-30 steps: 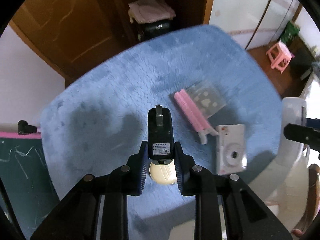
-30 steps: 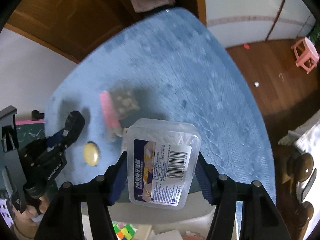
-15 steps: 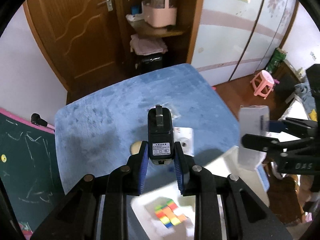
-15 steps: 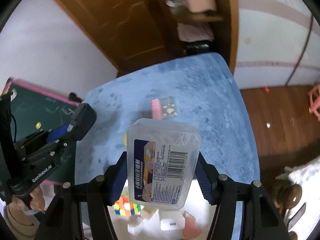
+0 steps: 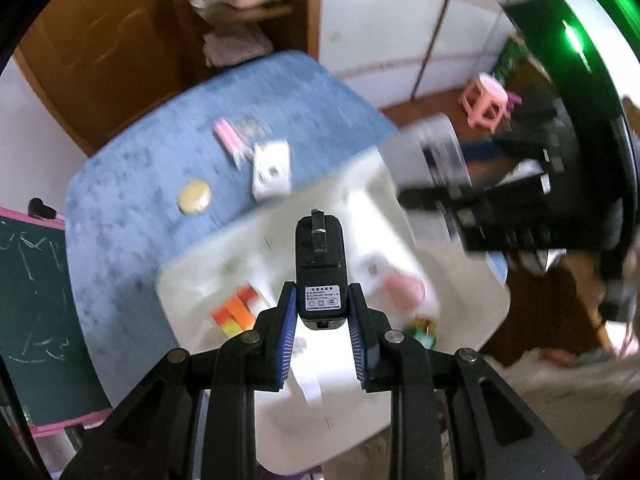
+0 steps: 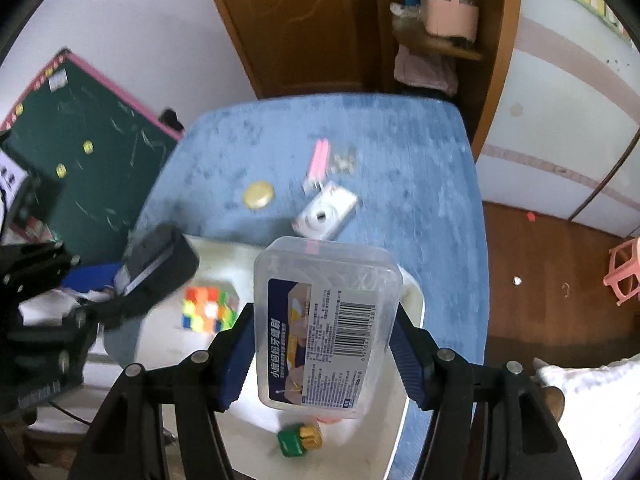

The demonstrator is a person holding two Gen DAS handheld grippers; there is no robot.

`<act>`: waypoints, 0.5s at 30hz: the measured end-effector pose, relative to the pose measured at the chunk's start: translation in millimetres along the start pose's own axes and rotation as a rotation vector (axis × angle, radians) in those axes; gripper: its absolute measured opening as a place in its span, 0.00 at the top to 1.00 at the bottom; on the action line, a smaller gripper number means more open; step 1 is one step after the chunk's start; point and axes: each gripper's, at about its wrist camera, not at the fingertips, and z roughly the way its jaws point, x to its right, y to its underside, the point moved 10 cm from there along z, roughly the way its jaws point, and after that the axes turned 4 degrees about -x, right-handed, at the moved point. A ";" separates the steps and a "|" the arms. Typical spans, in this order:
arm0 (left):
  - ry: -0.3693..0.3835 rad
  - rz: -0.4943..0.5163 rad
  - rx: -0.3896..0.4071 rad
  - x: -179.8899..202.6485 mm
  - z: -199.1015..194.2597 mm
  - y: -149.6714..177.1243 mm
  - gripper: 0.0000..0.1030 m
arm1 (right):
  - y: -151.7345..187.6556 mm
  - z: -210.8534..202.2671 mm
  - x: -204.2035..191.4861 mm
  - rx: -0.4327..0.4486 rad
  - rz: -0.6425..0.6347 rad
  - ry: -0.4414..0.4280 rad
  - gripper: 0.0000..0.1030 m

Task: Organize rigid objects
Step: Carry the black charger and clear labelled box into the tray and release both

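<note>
Left wrist view: the left gripper has its jaws clamped on a black power adapter, held above a white bin on the blue worktop

Right wrist view: the right gripper jaws grip a clear plastic box above the same bin, near a colour cube

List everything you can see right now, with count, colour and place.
Charger: 1, black, held in left tongs above bin.
Floss-pick box: 1, clear, labelled, held in right tongs above bin.
Bin: 1, white, near table edge.
Puzzle cube: 1, multicoloured, in bin.
Green block: 1, green-gold, in bin.
Camera: 1, white, on table.
Pink item: 1, pink, beyond camera.
Disc: 1, yellow, left of camera.
Table: 1, blue cloth.
Stool: 1, pink, on floor.
Chalkboard: 1, green, pink-framed, left.
</note>
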 end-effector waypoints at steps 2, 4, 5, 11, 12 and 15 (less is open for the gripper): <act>0.009 0.017 -0.033 9.7 13.8 17.2 0.75 | 9.1 13.1 1.5 -0.025 -0.003 0.006 0.39; 0.042 0.031 -0.064 20.0 27.5 31.4 0.75 | 16.4 25.2 2.1 -0.051 0.001 0.009 0.39; 0.053 0.039 -0.070 25.1 30.2 36.1 0.75 | 19.7 29.9 2.7 -0.062 0.003 0.006 0.39; 0.096 0.119 -0.134 46.1 57.8 64.4 0.75 | 33.8 58.0 4.6 -0.125 0.009 0.018 0.39; 0.097 0.125 -0.143 47.8 62.5 68.4 0.75 | 34.7 61.1 4.7 -0.132 0.010 0.021 0.39; 0.099 0.132 -0.171 46.9 74.7 74.9 0.75 | 34.1 70.6 6.3 -0.151 0.026 0.023 0.39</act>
